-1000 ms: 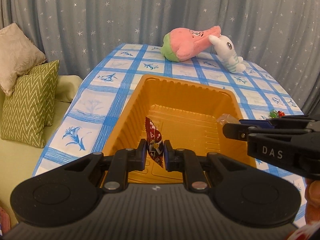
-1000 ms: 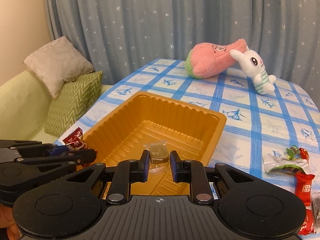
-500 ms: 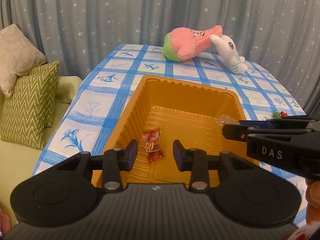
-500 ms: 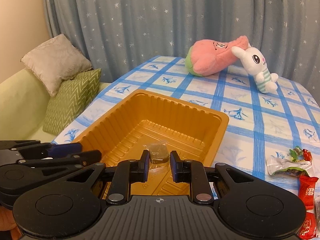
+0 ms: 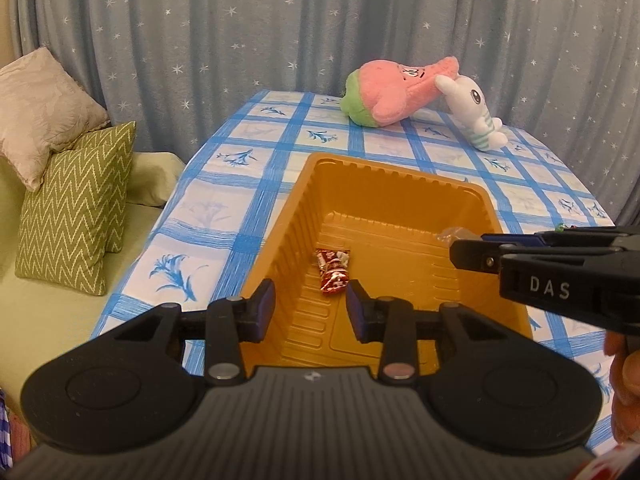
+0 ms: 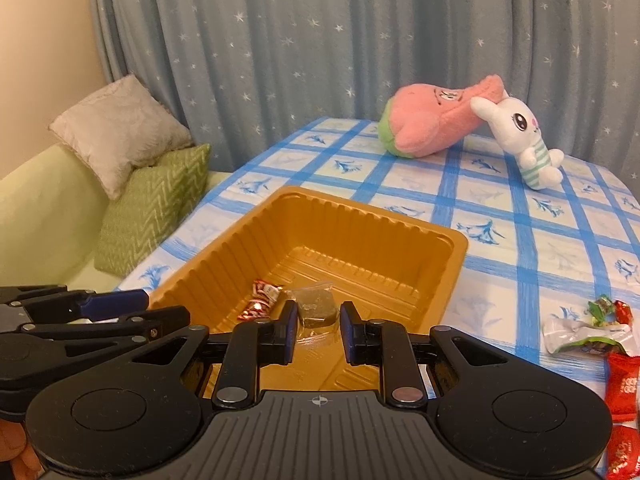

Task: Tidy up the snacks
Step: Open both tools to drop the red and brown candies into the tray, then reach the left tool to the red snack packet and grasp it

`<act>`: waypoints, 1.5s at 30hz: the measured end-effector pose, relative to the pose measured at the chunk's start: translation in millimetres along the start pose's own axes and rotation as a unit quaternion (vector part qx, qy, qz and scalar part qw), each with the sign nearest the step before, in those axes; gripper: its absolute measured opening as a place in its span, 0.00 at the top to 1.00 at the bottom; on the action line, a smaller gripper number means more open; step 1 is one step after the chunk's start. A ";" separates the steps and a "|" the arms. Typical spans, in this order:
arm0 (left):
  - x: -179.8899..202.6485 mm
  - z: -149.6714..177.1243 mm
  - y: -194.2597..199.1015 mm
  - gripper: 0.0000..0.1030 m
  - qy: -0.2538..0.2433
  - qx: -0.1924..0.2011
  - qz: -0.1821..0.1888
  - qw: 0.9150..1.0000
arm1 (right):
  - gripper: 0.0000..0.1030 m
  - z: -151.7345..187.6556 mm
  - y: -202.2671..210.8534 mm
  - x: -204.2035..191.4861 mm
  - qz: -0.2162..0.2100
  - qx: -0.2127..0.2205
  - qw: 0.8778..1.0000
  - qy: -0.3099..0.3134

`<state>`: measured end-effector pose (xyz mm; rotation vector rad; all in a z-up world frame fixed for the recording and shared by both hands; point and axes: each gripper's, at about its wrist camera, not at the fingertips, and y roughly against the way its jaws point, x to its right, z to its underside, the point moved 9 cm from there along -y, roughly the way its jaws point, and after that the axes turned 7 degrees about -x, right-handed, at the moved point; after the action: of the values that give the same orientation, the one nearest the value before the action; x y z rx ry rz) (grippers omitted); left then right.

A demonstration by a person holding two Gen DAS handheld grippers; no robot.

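An orange plastic tray (image 5: 400,174) (image 6: 400,220) sits on the blue-checked tablecloth. A red candy in a shiny wrapper (image 5: 332,276) (image 6: 262,300) lies loose on the tray floor near the left wall. My left gripper (image 5: 310,304) (image 6: 166,306) hangs open just above the tray's near end, with nothing between its pads. My right gripper (image 6: 318,320) (image 5: 468,254) is shut on a brown snack in a clear wrapper (image 6: 318,306) (image 5: 456,234), held over the tray's right side.
Several loose snack packets (image 6: 592,328) lie on the cloth right of the tray. A pink plush (image 5: 392,92) and a white bunny plush (image 5: 476,116) lie at the far end. Cushions (image 5: 76,208) rest on a green sofa at left. A starred curtain hangs behind.
My left gripper opened and let go of the red candy, which dropped flat onto the tray floor. The right gripper kept its grip on the brown snack and stayed put.
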<state>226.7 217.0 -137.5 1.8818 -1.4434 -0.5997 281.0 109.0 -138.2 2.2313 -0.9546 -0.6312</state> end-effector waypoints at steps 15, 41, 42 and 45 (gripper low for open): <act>4.1 3.8 16.8 0.59 0.008 0.003 0.004 1.000 | 0.40 -2.1 16.5 13.0 0.023 0.016 0.999 -0.016; 151.9 30.0 81.6 0.17 -0.062 0.016 0.103 0.993 | 0.23 106.4 164.4 123.8 0.148 0.019 0.980 -0.135; 158.9 31.8 82.9 0.16 -0.065 0.016 0.108 0.992 | 0.23 111.2 171.1 130.3 0.155 0.019 0.978 -0.140; 180.0 35.8 84.3 0.14 -0.074 0.014 0.120 0.990 | 0.23 124.0 189.9 149.1 0.174 0.021 0.972 -0.157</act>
<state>196.9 22.9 -90.1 1.6810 -1.7513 -0.6139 208.1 -151.5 -117.7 1.9612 -1.4908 -0.8168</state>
